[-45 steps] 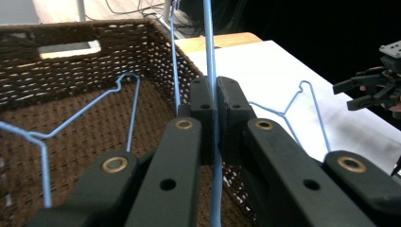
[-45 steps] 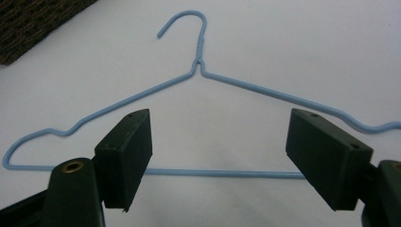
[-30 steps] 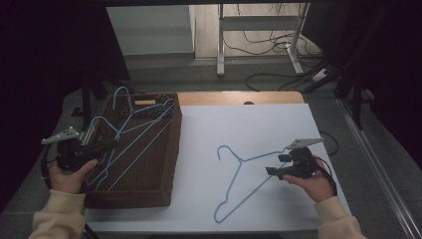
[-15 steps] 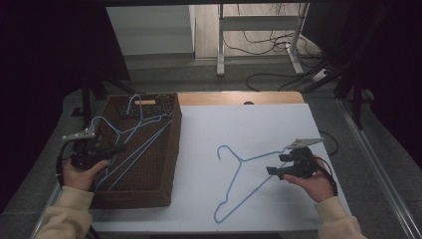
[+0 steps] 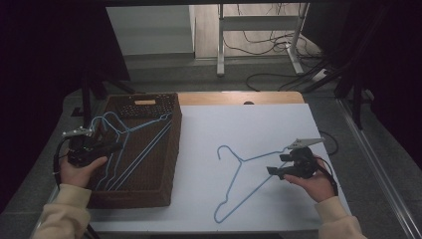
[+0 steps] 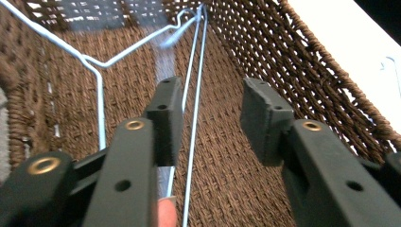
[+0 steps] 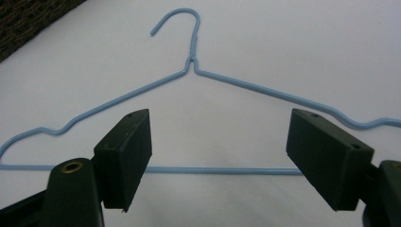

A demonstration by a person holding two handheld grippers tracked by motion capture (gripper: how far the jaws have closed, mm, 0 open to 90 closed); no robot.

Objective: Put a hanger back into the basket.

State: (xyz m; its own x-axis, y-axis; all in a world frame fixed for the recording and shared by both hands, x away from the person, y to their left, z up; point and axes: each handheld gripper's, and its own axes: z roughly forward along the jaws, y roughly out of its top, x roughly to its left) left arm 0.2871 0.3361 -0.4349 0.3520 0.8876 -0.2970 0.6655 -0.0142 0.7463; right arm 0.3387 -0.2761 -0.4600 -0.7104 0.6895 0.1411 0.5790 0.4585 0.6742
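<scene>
A brown wicker basket [image 5: 172, 149] at the table's left holds several light-blue wire hangers [image 5: 130, 149]. My left gripper [image 5: 113, 147] reaches in over the basket's left rim. In the left gripper view it [image 6: 210, 118] stands open, and a hanger wire [image 6: 191, 142] runs lengthwise between the jaws, close to the left one. One blue hanger [image 5: 239, 174] lies flat on the white table. My right gripper [image 5: 276, 164] sits at that hanger's right end. In the right gripper view it [image 7: 217, 137] is open wide, just above the hanger's bottom bar [image 7: 217, 170], hook pointing away.
The basket's woven wall [image 6: 293, 71] rises close on the left gripper's right side. White tabletop [image 5: 249, 124] stretches between basket and right hand. A corner of the basket [image 7: 28, 23] lies beyond the loose hanger. Cables and a stand's legs [image 5: 259, 55] are on the floor behind.
My left gripper has shifted right, from outside the rim into the basket, and the hangers there have settled lower. The right gripper and loose hanger have stayed put.
</scene>
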